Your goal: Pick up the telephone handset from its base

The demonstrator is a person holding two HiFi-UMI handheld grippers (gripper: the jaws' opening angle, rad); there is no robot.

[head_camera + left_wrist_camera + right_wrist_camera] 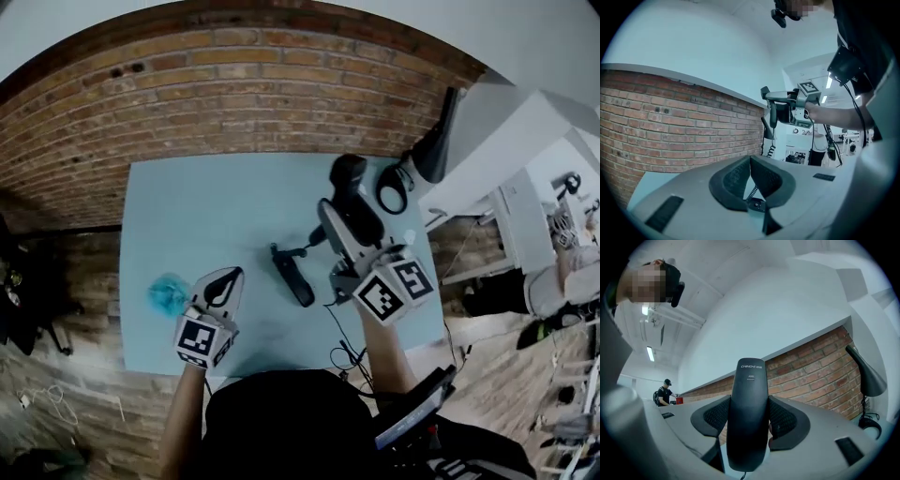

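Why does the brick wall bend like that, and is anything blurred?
Head view: wide-angle lens bows the brick wall into an arc. Right gripper view: handset sharp, its print readable; the corners go dark. Left gripper view: same bending, bluish tint.
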